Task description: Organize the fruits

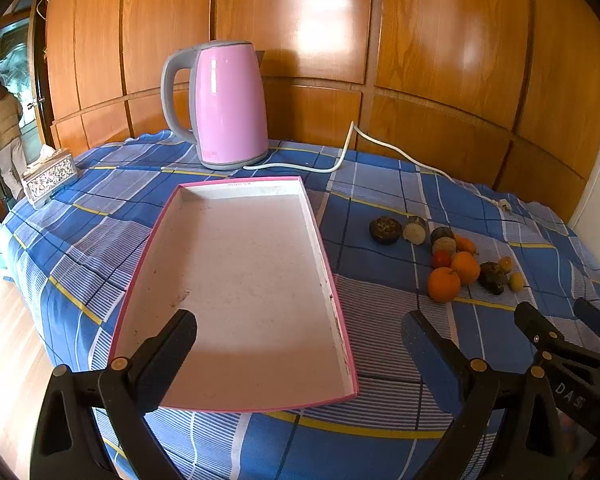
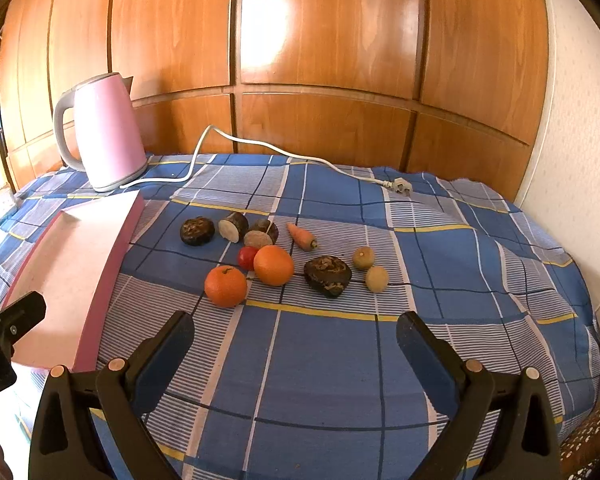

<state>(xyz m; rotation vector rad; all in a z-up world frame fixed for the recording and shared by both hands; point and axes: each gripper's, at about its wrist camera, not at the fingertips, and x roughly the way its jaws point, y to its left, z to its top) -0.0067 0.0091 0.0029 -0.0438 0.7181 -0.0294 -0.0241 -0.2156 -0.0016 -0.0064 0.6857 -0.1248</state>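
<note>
Start step, nothing sorted yet. Fruit pile, nearest orange (image 2: 225, 286), on surface (image 2: 324, 364) at 12 o'clock of right hand-held gripper (image 2: 296, 336). Both hand-held grippers wide open, empty; left hand-held gripper (image 1: 300, 334) over empty pink tray (image 1: 240, 280). Next: right reaches orange, closes.

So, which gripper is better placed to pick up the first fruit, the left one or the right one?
The right gripper. It is open and faces the fruits directly, with the nearer orange just ahead of it. The left gripper, also open, hangs over the empty tray, with the fruits off to its right.
</note>
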